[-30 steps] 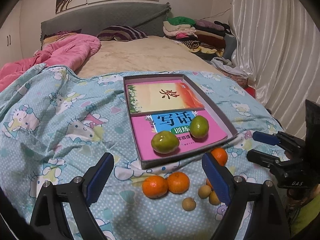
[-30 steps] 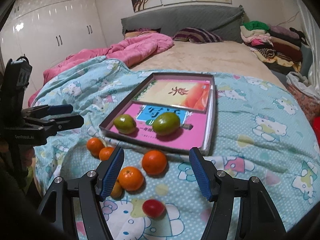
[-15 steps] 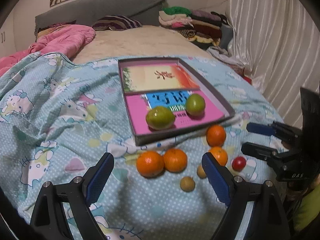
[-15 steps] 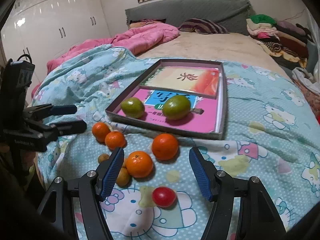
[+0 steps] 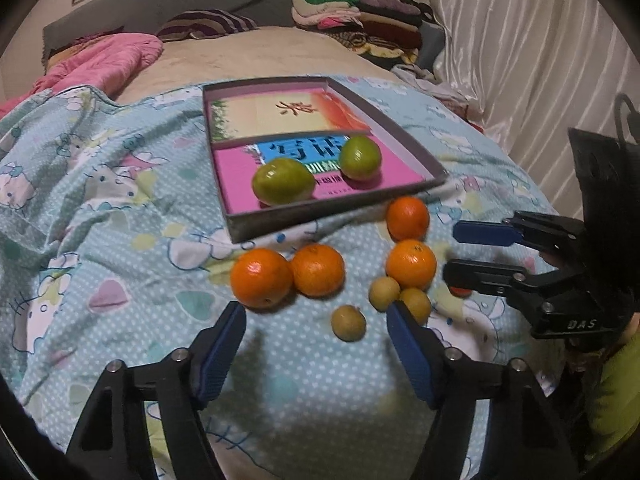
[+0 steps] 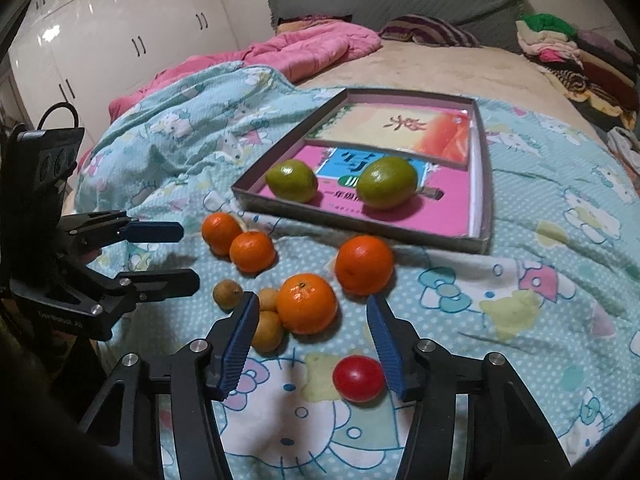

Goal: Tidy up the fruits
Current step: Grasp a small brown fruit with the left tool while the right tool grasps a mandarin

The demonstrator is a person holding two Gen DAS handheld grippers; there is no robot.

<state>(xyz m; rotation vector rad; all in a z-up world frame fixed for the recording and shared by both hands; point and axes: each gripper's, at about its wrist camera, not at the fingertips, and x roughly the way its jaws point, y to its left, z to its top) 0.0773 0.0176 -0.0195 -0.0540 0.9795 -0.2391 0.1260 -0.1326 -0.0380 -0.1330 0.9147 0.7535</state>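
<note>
A shallow grey box (image 5: pixel 336 210) (image 6: pixel 360 228) lies on the bed with two books and two green fruits (image 5: pixel 283 181) (image 5: pixel 360 157) inside. Several oranges (image 5: pixel 261 278) (image 6: pixel 307 303) and small brownish fruits (image 5: pixel 348 323) (image 6: pixel 267 331) lie on the blanket in front of the box. A small red fruit (image 6: pixel 358 373) lies between my right fingers. My left gripper (image 5: pixel 316 344) is open, low over the blanket just before the oranges. My right gripper (image 6: pixel 312 340) is open around the orange and red fruit; it shows in the left wrist view (image 5: pixel 468 252).
The blue cartoon-print blanket (image 5: pixel 100 200) covers the near bed. A pink quilt (image 6: pixel 304 52) and striped pillow (image 5: pixel 204 28) lie farther back. Folded clothes (image 5: pixel 360 12) are stacked at the far right. White curtains (image 5: pixel 540 60) and white wardrobes (image 6: pixel 100 32) flank the bed.
Both grippers have moved forward and down toward the loose fruit. The oranges and small fruits now sit close to or between the fingers. Nothing was picked up.
</note>
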